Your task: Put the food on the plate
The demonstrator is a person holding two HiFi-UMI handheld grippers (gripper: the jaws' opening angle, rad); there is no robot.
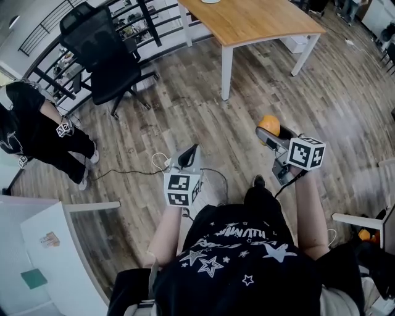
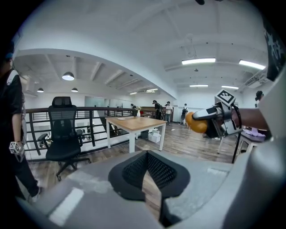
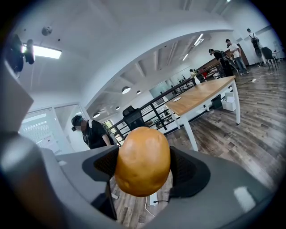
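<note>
Orange-brown potato (image 3: 143,161): it is clamped in the right gripper (image 1: 270,131), in the air above the plank floor (image 1: 185,111), in front of the seated person's knees.
Right gripper fingers: one black pad (image 3: 190,172) presses on each side of the potato.
Left gripper (image 1: 188,154): held beside the right one, its pads meet at the tips and nothing is between them.
Potato axis: in the right gripper view the long axis stands nearly upright, across the line of the grip. The upper end leans a little to the right.
Wooden table (image 1: 247,18): on white legs, well apart from both grippers. Plank floor lies between it and the potato.
White dish (image 2: 121,118): flat, on the table top.
Black office chair (image 1: 105,55): near the black railing (image 1: 55,55), left of the table.
Person in black (image 1: 31,123): stands at the left, carrying a marker cube.
White cable (image 1: 162,162): lies on the floor just beside the left gripper in the head view.
</note>
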